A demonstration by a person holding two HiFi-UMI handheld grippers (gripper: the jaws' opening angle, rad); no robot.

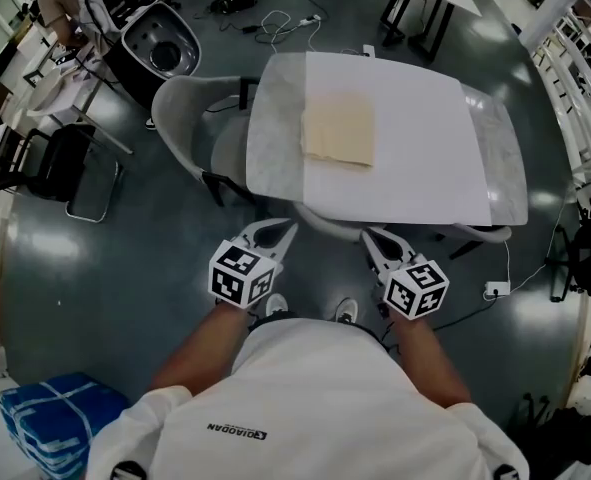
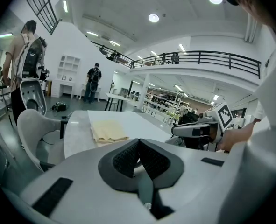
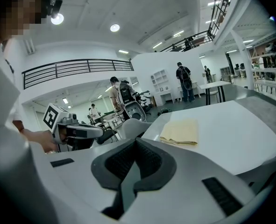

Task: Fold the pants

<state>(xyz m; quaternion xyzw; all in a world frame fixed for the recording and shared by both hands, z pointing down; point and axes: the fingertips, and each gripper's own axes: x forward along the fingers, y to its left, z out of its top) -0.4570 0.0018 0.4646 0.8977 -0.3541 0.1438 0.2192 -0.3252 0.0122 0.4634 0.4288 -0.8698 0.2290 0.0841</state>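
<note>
We held the left gripper (image 1: pixel 278 232) and right gripper (image 1: pixel 373 238) side by side before the near edge of the table (image 1: pixel 425 168), both with jaws closed and empty. The folded pants (image 1: pixel 339 128) lay flat on the tabletop, well apart from them.

The pants (image 1: pixel 338 128) are pale yellow cloth, matt and soft, lying in smooth flat layers. Your bench (image 1: pixel 425 148) has a white top, smooth and matt, with a mottled grey edge that may be stone or laminate. Your left tongs (image 2: pixel 138 141) and right tongs (image 3: pixel 135 141) have pale, matt plastic shells and dark ribbed pads (image 2: pixel 126 157), rubbery by the look. The floor (image 1: pixel 155 258) is dark and glossy.
</note>
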